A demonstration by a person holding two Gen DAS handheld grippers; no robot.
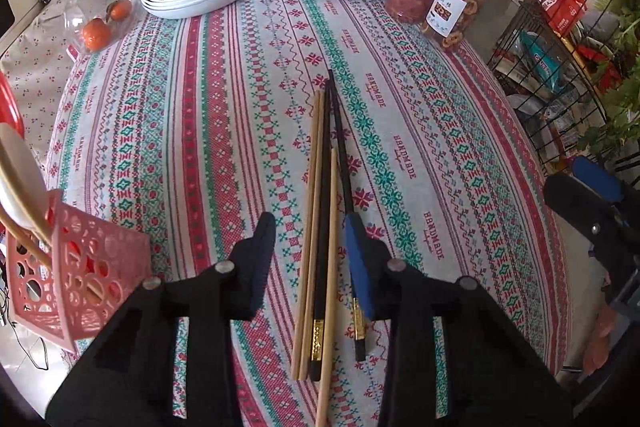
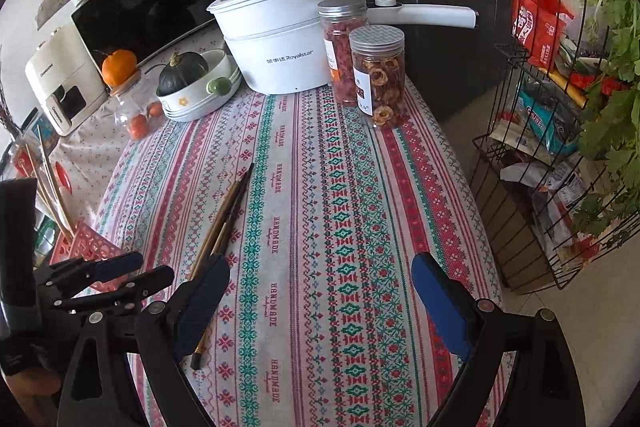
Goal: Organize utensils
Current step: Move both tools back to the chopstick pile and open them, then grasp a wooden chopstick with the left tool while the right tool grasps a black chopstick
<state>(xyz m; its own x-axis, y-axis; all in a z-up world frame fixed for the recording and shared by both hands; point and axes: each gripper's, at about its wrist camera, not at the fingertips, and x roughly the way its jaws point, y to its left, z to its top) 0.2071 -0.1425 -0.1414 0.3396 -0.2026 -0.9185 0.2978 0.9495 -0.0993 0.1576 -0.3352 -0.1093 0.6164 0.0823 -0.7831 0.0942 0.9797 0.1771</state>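
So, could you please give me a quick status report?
Left gripper open astride the wooden and black chopsticks, not gripping. Right gripper open, empty. Pink perforated holder alongside; nothing blocking.

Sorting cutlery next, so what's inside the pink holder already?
In the pink holder, wooden handles and a pale spoon stick out. Their lower ends, and anything else inside, are hidden by the perforated wall.

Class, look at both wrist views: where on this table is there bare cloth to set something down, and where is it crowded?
Free: the cloth right of the chopsticks, out to the table edge by the wire rack; also the stretch between chopsticks and pink basket. Crowded: the far end, with white pot, two jars, and stacked bowls holding a squash.
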